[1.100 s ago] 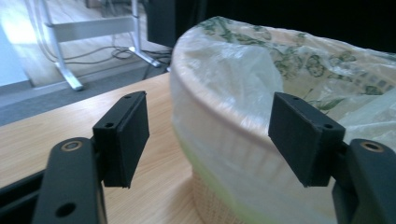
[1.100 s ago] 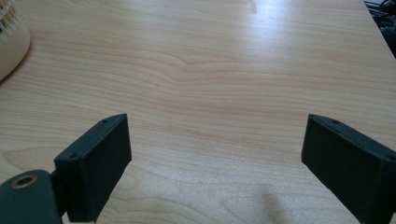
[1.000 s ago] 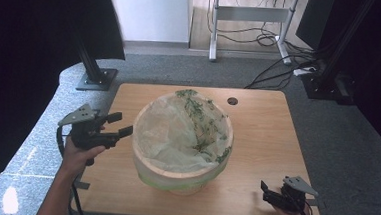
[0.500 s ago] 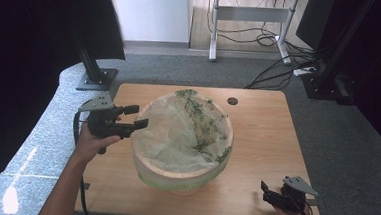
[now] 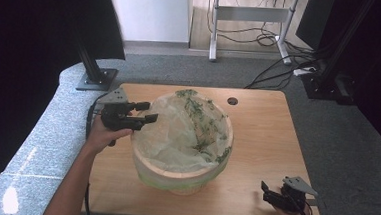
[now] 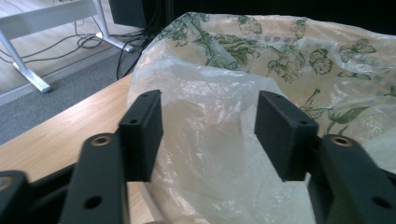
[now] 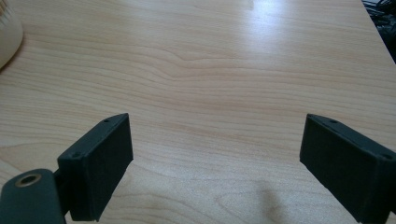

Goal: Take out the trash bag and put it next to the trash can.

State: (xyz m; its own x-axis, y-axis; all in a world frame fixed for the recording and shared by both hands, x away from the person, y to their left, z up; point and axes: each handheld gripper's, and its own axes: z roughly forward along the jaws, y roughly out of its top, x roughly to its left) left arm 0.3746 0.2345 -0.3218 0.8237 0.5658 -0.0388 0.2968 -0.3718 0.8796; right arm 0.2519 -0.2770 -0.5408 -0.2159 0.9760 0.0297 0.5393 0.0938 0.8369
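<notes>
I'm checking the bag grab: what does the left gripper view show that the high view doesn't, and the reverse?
Left gripper view alone: clear film bulges between the left claw's closing jaws, pads not yet pressing it.

High view alone: the whole wooden basket, the right claw open at the table's near corner.

Both: the leaf-printed plastic bag lining the basket, and the tabletop.

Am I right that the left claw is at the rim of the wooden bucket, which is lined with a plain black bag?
Not quite: the left claw is at the wooden bucket rim, but the bag is translucent with a green leaf-and-butterfly print, as the left gripper view shows.
</notes>
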